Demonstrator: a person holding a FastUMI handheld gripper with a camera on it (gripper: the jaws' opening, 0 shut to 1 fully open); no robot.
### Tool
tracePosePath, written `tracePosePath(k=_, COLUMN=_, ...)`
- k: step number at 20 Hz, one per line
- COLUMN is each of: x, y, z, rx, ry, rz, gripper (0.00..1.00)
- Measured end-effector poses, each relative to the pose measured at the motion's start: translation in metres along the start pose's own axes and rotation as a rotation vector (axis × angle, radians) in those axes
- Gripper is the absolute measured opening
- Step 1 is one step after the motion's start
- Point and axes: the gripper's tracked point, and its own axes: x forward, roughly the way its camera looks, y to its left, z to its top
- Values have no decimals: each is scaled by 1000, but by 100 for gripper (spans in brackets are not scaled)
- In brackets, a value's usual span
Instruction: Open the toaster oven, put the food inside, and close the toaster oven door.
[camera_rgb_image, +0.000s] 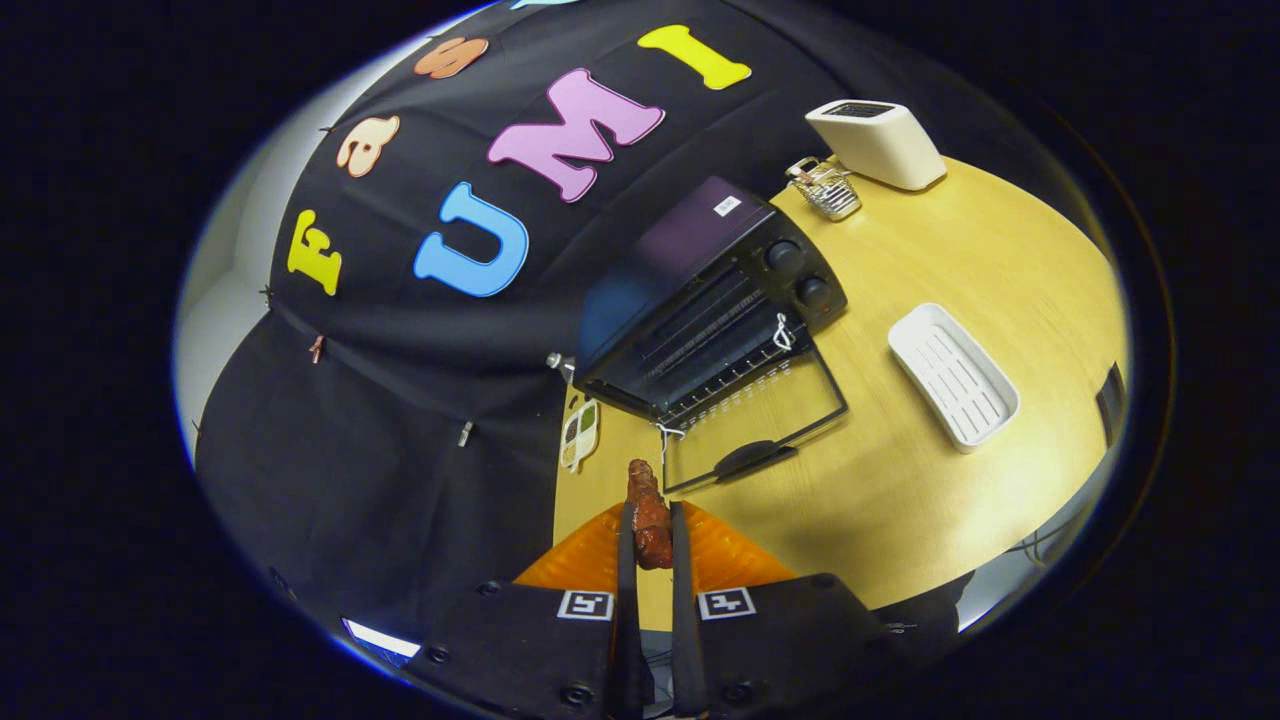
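My gripper is shut on a reddish-brown piece of food, which sticks out ahead of the fingertips and hangs above the wooden table. Beyond the fingers stands the black toaster oven with its glass door folded down flat toward me. The wire rack inside shows bare. Two knobs sit on the oven's right panel.
A white ridged tray lies right of the oven door. A white toaster and a small wire rack stand at the back. A small divided dish lies left of the oven, near the black cloth wall.
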Motion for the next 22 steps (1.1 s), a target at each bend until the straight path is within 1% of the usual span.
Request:
tracePosePath(k=5, x=29, y=12, z=8, rx=33, ry=-30, rz=36, gripper=16)
tracePosePath(k=10, x=75, y=9, z=28, rx=119, ry=-66, rz=78, gripper=16)
tracePosePath(k=15, x=121, y=-14, z=44, rx=196, ry=-107, rz=74, gripper=16)
tracePosePath(k=19, x=166, y=-40, z=71, rx=205, ry=-183, rz=66, gripper=16)
tracePosePath(k=22, x=196, y=-55, z=82, rx=224, ry=-228, rz=53, gripper=16)
